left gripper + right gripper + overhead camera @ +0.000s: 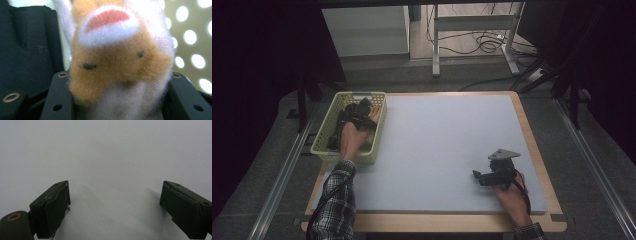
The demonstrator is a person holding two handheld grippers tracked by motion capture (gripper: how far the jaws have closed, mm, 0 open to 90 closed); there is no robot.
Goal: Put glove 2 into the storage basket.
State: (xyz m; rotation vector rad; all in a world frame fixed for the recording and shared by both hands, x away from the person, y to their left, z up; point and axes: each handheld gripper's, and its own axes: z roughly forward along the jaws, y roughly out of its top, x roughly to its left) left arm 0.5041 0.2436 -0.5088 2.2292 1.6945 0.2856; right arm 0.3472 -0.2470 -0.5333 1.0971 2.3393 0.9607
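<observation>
Plush toy (120, 62) is sitting inside the basket (324, 145), left gripper (360, 114) fingers hugging its sides, probably to set it down. Right gripper (484, 176) is idling over the table (437, 140), fingers wide, empty.

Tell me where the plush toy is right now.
The plush toy sits between the left tool's jaws, inside the yellow basket at the table's far-left corner in the high view, beside a black item.

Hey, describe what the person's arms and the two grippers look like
Both grippers are black with blocky black jaws: the left gripper and the right gripper, which carries a grey three-cornered plate on top. A black cable runs along the black-and-white plaid sleeve.
</observation>
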